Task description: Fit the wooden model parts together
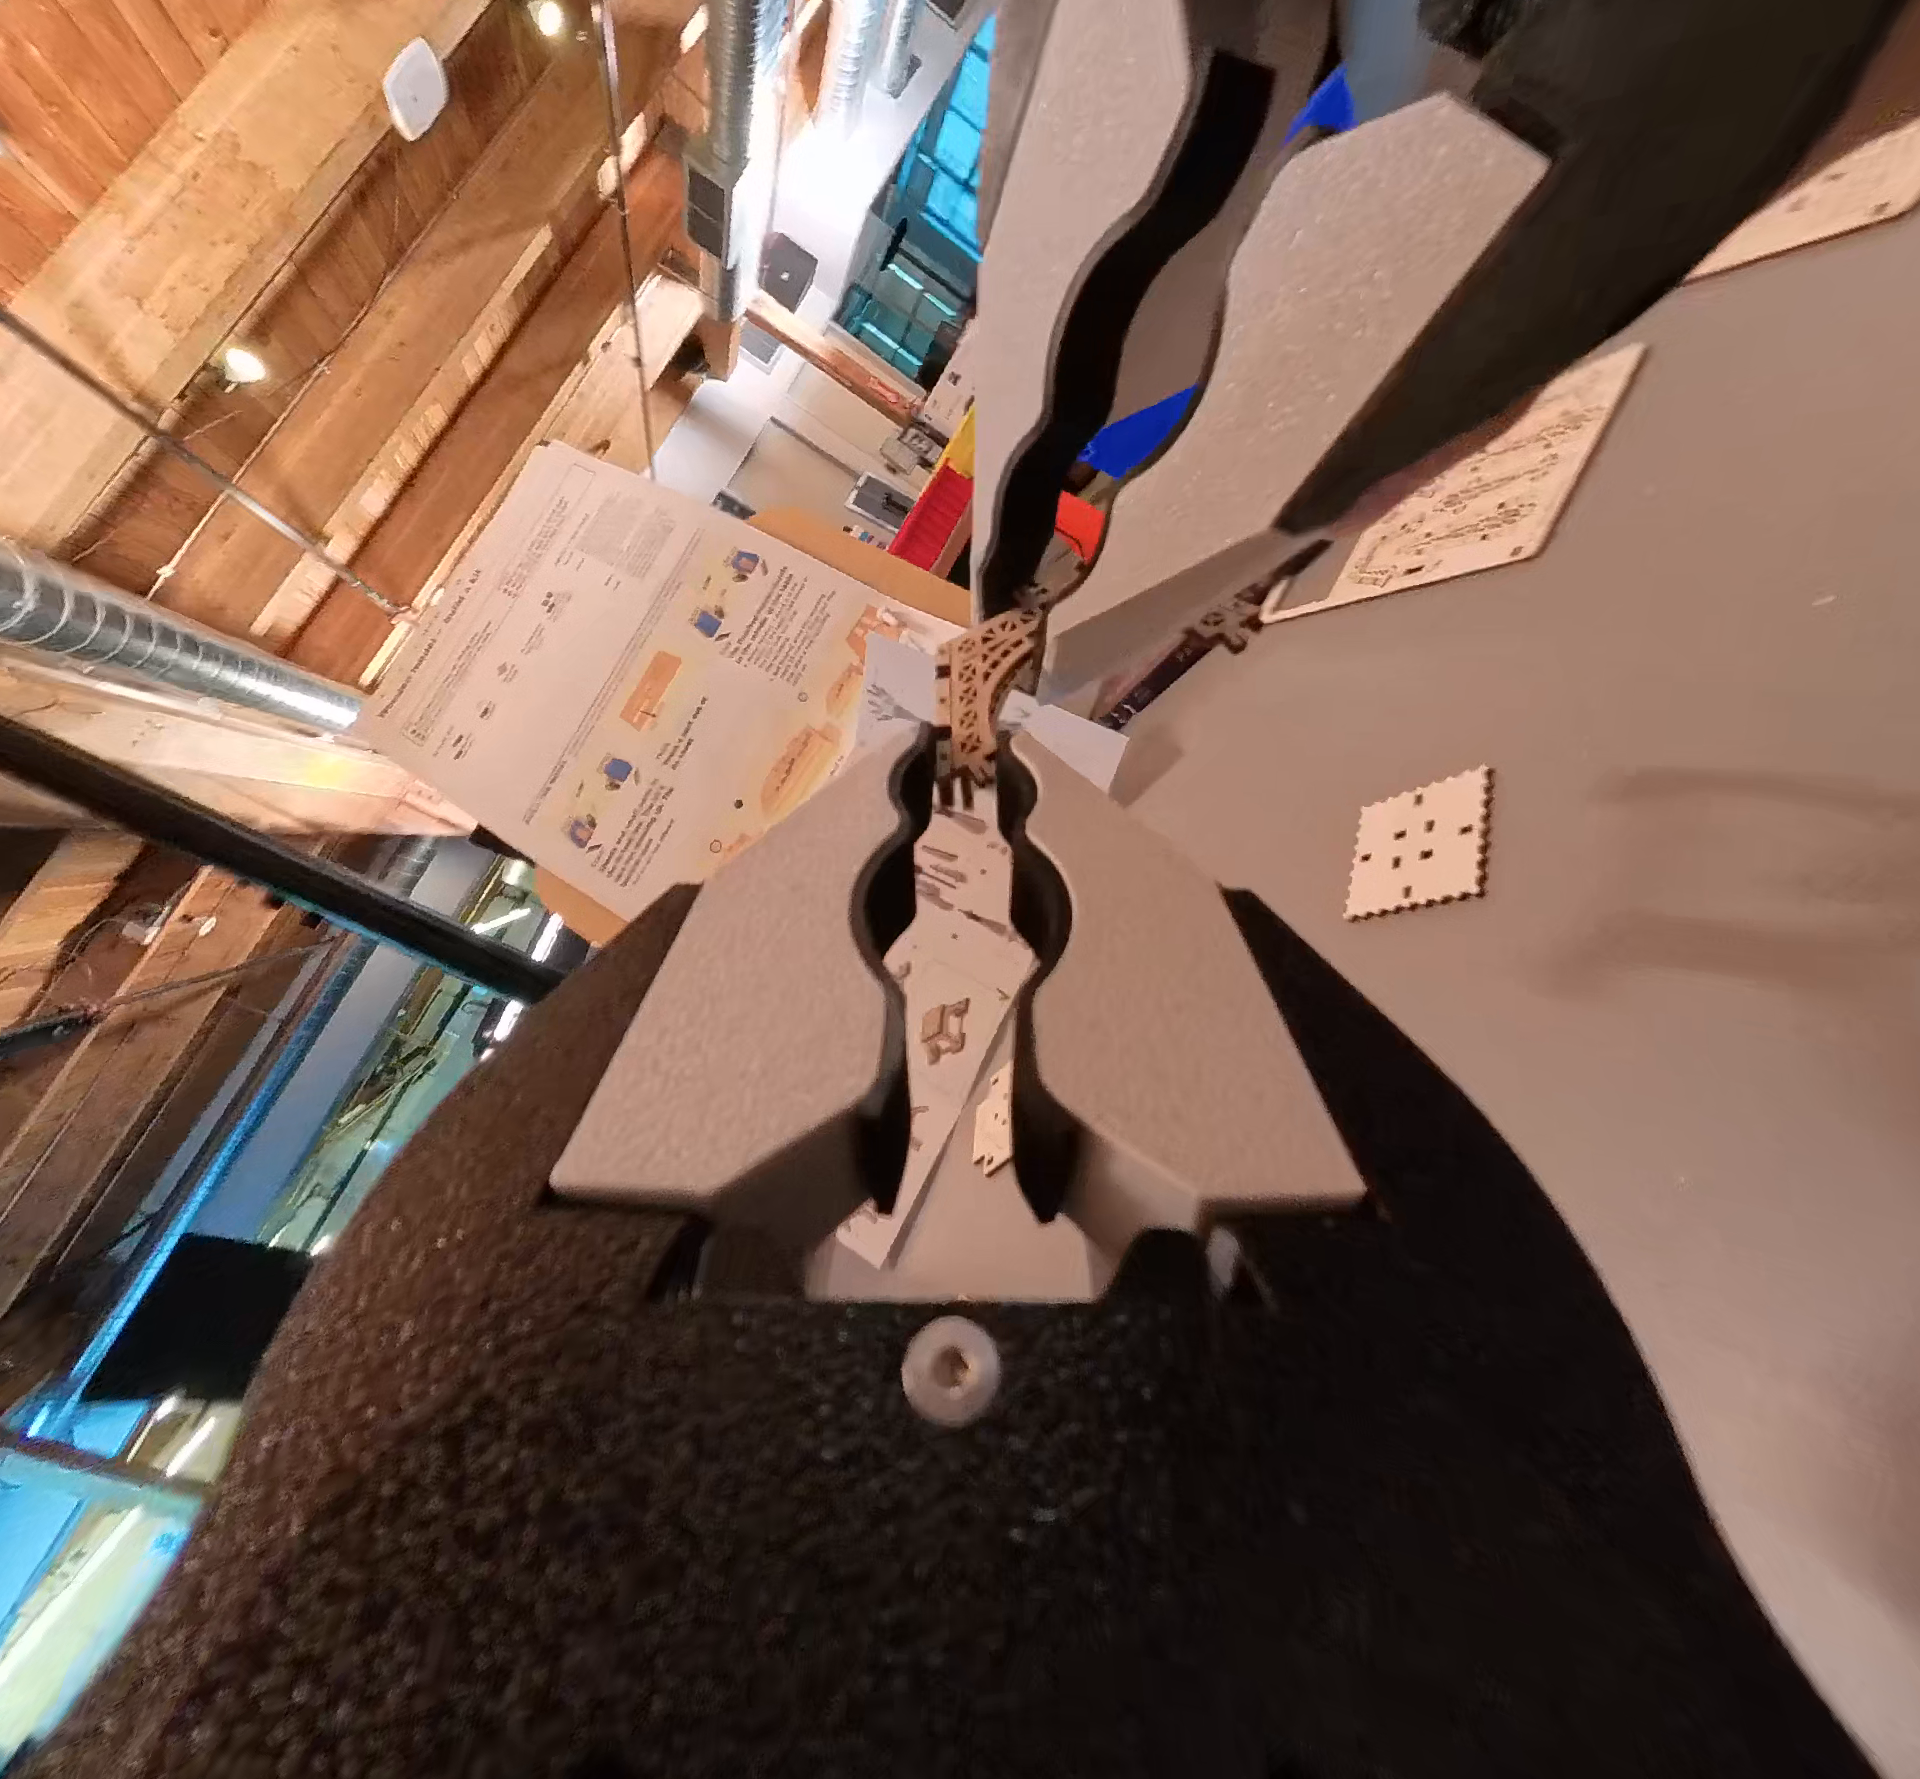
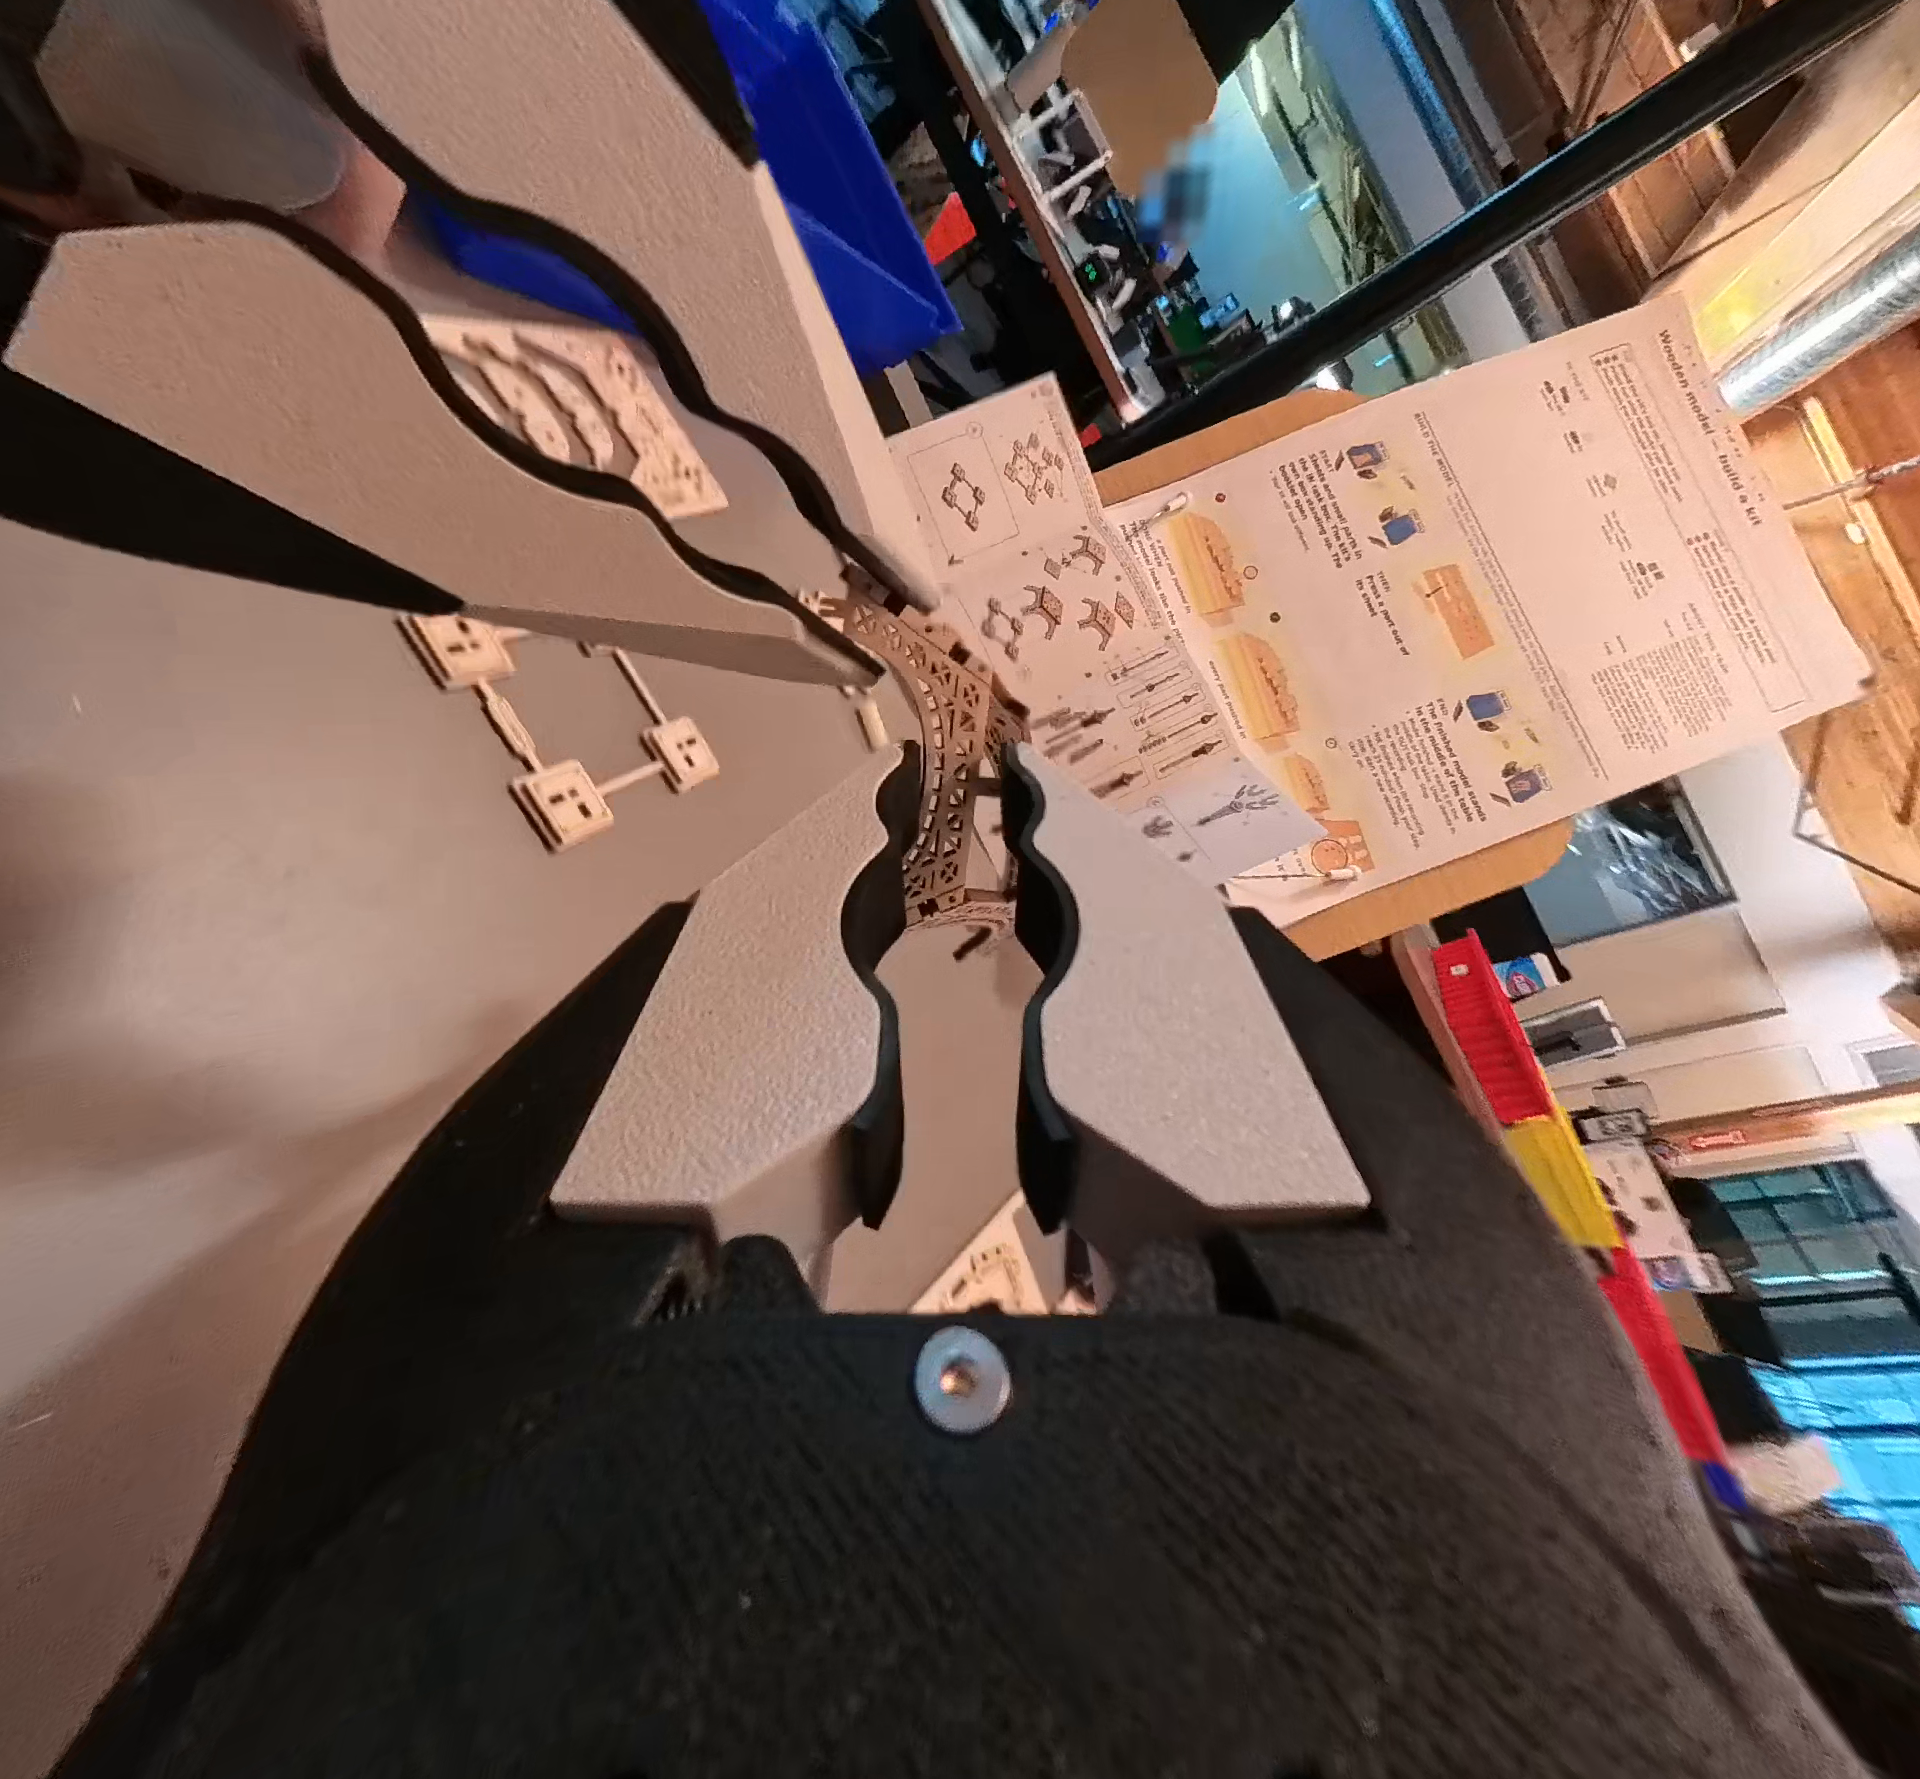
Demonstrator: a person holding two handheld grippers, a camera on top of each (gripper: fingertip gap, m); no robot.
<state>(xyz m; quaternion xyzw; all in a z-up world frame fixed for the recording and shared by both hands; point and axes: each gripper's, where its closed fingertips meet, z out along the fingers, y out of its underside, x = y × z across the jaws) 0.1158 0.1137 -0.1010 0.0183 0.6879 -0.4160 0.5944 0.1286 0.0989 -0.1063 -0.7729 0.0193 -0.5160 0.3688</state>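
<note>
Spanning grey table (image 1: 1558,1054), timber ceiling (image 1: 260,171)

The lattice part (image 2: 951,773) is pale tan wood with a criss-cross cut pattern. The worktop (image 1: 1662,1054) is plain grey. Each gripper (image 2: 961,753) has light grey fingers (image 2: 748,1033) with black pads, on a black body. The bin (image 2: 821,140) is bright blue.

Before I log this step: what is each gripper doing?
Left gripper: shut on the lattice piece.
Right gripper: shut on the same lattice piece, from the opposite end.
</note>
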